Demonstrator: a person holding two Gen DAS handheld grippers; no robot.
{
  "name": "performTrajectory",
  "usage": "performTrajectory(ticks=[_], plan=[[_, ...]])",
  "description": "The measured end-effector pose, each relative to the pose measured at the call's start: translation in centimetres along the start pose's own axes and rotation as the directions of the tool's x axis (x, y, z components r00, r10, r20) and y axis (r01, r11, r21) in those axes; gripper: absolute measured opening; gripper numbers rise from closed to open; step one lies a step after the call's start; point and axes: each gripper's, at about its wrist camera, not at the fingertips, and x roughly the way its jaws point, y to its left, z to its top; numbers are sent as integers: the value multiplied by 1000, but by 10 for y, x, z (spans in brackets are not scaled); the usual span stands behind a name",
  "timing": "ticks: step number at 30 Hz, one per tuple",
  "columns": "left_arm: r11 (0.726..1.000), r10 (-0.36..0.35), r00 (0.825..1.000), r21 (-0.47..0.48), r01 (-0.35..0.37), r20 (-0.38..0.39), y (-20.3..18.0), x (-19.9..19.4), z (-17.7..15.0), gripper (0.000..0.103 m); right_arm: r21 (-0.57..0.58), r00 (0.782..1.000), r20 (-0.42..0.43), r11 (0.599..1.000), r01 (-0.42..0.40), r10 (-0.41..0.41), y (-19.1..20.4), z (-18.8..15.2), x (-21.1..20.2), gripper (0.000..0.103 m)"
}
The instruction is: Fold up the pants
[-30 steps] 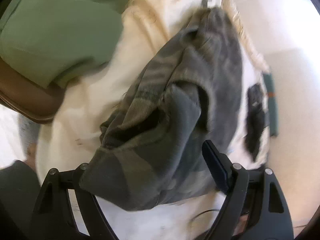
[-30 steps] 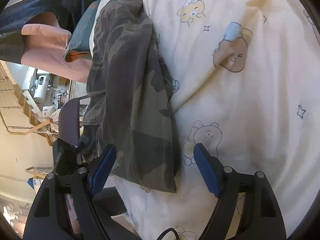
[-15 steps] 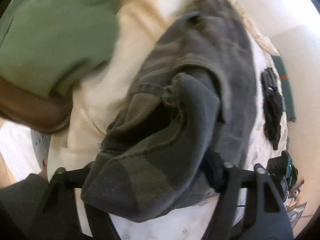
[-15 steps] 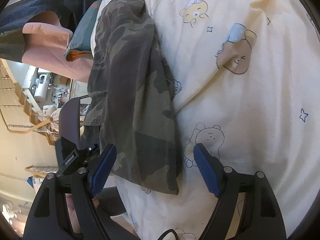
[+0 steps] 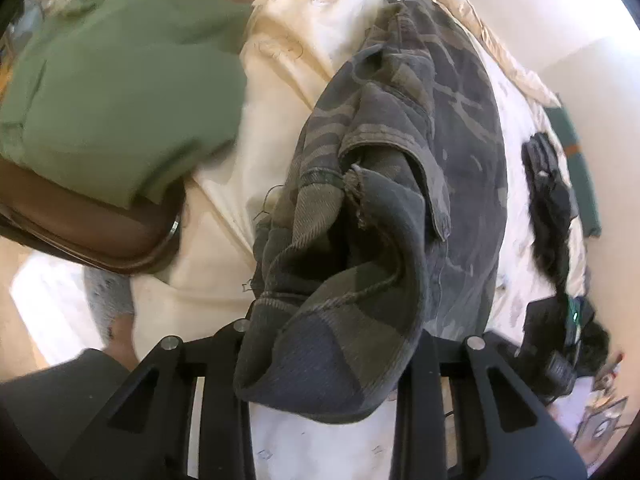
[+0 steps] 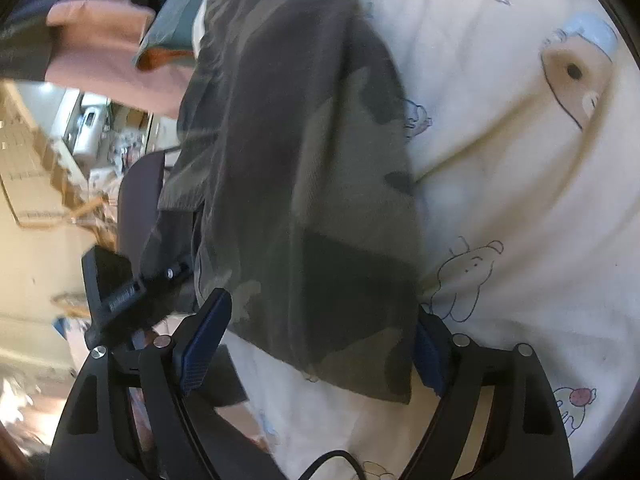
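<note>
Left view: the left gripper (image 5: 328,344) is clamped on a bunched end of the camo pants (image 5: 400,184), which run up the centre over the cream sheet (image 5: 224,240).

Right view: the right gripper (image 6: 320,344) gapes wide around the pants' (image 6: 304,160) lower edge at bottom centre, on the bear-print sheet (image 6: 520,200).

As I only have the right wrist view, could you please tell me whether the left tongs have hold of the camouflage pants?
Observer: In the left wrist view, a bunched, seamed end of the camouflage pants fills the gap of the left tongs. The cloth hides the pads, so I cannot confirm a grip.
Operator: Thank you. Does anything lie near the pants on that side?
Observer: Yes, a black furry item lies on the bedsheet to the right of the pants, apart from them.
</note>
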Motion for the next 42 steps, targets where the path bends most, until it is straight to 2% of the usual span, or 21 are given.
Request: performTrajectory(ticks=[2, 5, 7, 11, 12, 14, 16, 17, 20, 22, 24, 26, 27, 28, 30, 31, 38, 39, 40, 41, 42], plan=[[1000, 0, 1000, 16, 0, 6, -4, -7, -2, 25, -25, 1000, 9, 1000, -16, 16, 9, -3, -7, 85], [998, 29, 999, 63, -31, 35, -16, -12, 0, 24, -156, 999, 29, 987, 44, -40, 34, -9, -14, 83], [998, -32, 999, 52, 31, 23, -16, -10, 2, 24, -121, 999, 29, 992, 37, -33, 27, -5, -11, 83], [998, -48, 998, -36, 47, -29, -1, 7, 12, 24, 10, 999, 4, 999, 35, -35, -14, 4, 11, 83], [998, -44, 998, -45, 42, -42, 1, 12, 12, 24, 22, 999, 28, 1000, 19, -19, -15, 6, 10, 81], [998, -43, 998, -53, 41, -38, 4, 13, 11, 20, -7, 998, 68, 1000, 9, -8, -6, 4, 0, 64], [994, -96, 995, -53, 96, 3, 0, -2, 9, 18, -86, 993, 109, 995, 53, -44, 14, 0, -14, 26], [989, -139, 990, -52, 140, 27, -3, -12, 9, 18, -109, 992, 120, 993, 48, -35, 22, -2, -21, 21], [962, -266, 960, -34, 270, 82, -20, -44, 9, 17, -134, 990, 143, 991, 0, 20, 40, 0, -45, 21], [951, -304, 946, -29, 309, 113, -30, -60, 13, 17, -134, 987, 151, 991, -24, 44, 45, 0, -54, 21], [947, -310, 941, -37, 318, 133, -37, -71, 17, 16, -89, 991, 130, 996, -24, 35, 37, 3, -52, 26], [951, -301, 944, -25, 307, 131, -42, -73, 22, 16, -34, 994, 106, 999, -20, 24, 24, 1, -41, 29], [953, -295, 947, -29, 301, 126, -43, -72, 23, 16, -7, 996, 84, 1000, -19, 20, 13, -1, -33, 36], [955, -288, 950, -33, 293, 118, -44, -69, 24, 16, 12, 997, 76, 1000, -20, 19, 7, -2, -28, 52], [960, -270, 956, -37, 276, 112, -44, -64, 24, 16, 71, 998, 62, 997, -37, 33, -5, -7, -16, 66], [963, -260, 960, -44, 266, 108, -41, -61, 22, 16, 96, 997, 55, 994, -59, 54, -11, -11, -9, 66], [968, -229, 969, -87, 237, 90, -27, -50, 20, 16, 85, 998, 56, 996, 21, -26, -11, -7, 7, 67], [968, -228, 969, -84, 235, 91, -28, -51, 21, 16, 91, 998, 59, 996, 18, -24, -8, -5, 8, 62], [969, -229, 969, -79, 236, 92, -31, -52, 21, 16, 72, 997, 71, 997, 16, -21, -2, -3, 8, 31], [970, -226, 970, -75, 233, 90, -32, -53, 21, 16, 39, 996, 82, 999, 13, -16, 7, -1, 10, 17], [972, -217, 972, -70, 224, 90, -33, -53, 20, 16, -6, 995, 93, 999, 39, -38, 21, -2, 7, 14]])
